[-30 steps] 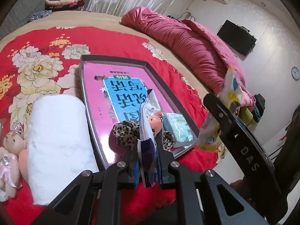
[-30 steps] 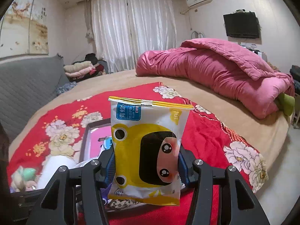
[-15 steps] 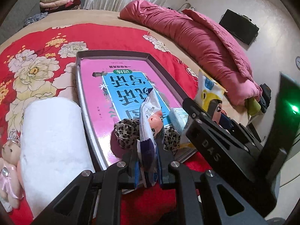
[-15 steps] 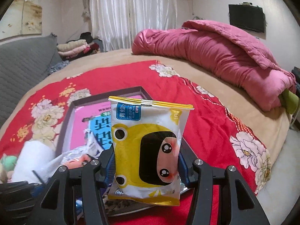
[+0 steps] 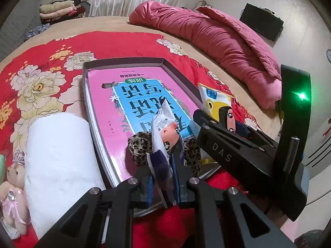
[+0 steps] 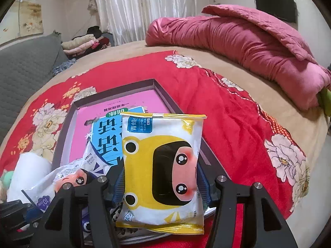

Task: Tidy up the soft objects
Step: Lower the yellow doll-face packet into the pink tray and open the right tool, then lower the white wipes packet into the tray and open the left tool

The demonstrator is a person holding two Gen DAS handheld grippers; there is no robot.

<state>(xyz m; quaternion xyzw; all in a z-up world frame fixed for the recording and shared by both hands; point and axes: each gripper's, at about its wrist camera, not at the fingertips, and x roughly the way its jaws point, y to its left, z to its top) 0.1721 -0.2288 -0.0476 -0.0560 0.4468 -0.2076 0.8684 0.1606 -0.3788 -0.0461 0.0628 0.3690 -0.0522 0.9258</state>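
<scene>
My left gripper [image 5: 162, 177] is shut on a white and purple wipes pack [image 5: 163, 128] with a cartoon face, held upright over the near end of a dark tray [image 5: 124, 61]. A pink and blue book lines the tray. A leopard-print cloth [image 5: 138, 146] lies just behind that pack. My right gripper [image 6: 161, 186] holds a yellow frog wipes pack [image 6: 161, 161] upright at the tray's near right corner. Its jaws are opening, with the blue pads still against the pack's sides. The yellow pack [image 5: 215, 103] also pokes up behind the right gripper's black finger in the left wrist view.
A white rolled towel [image 5: 58, 155] lies left of the tray on the red flowered bedspread [image 5: 41, 62]. A small plush doll [image 5: 12, 192] sits at the far left. A bunched pink quilt [image 5: 217, 33] fills the bed's far right, and folded clothes [image 5: 58, 10] are stacked behind.
The right gripper has come down and forward with the yellow pack, from above the bed to the tray's near right corner. The left gripper keeps its pack and has barely shifted.
</scene>
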